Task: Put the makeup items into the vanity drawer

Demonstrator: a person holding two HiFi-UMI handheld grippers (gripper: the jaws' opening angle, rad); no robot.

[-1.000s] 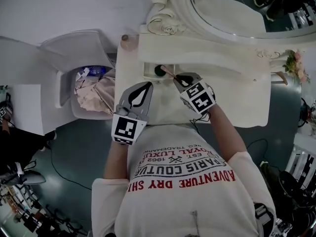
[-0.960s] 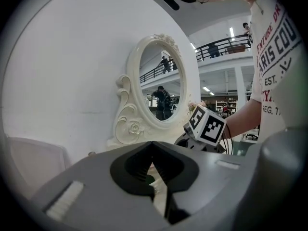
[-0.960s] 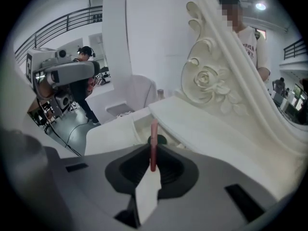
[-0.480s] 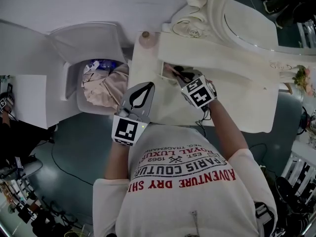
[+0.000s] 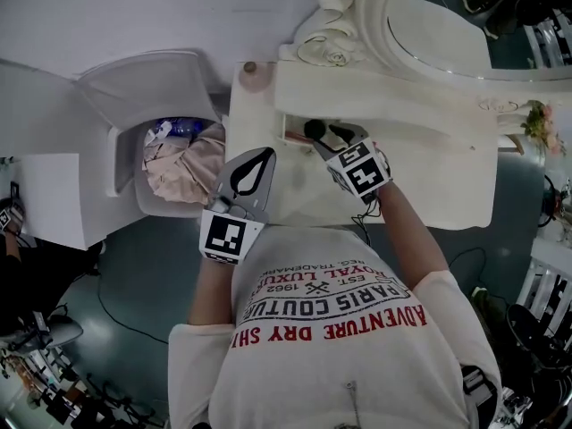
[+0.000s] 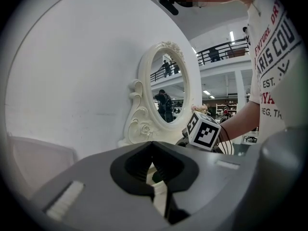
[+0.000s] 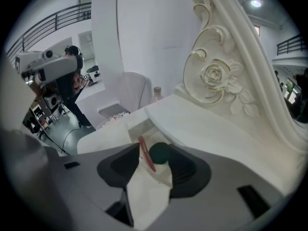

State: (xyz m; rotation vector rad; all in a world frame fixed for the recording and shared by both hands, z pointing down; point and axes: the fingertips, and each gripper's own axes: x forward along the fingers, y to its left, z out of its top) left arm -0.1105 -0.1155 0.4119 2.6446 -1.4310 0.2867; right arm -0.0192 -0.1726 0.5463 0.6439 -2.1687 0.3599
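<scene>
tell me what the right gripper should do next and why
Probably draw the right gripper back from the drawer. Its jaws have just been opening and stand apart; the red stick lies loose in the drawer beside a dark round item, so nothing is left to hold.

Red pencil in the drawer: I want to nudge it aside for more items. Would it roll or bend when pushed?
The red pencil looks thin, straight and rigid, so it probably won't bend. Its slim, seemingly round shaft may roll sideways, though the dark round item beside it and the drawer wall should stop it. Likely very light.
</scene>
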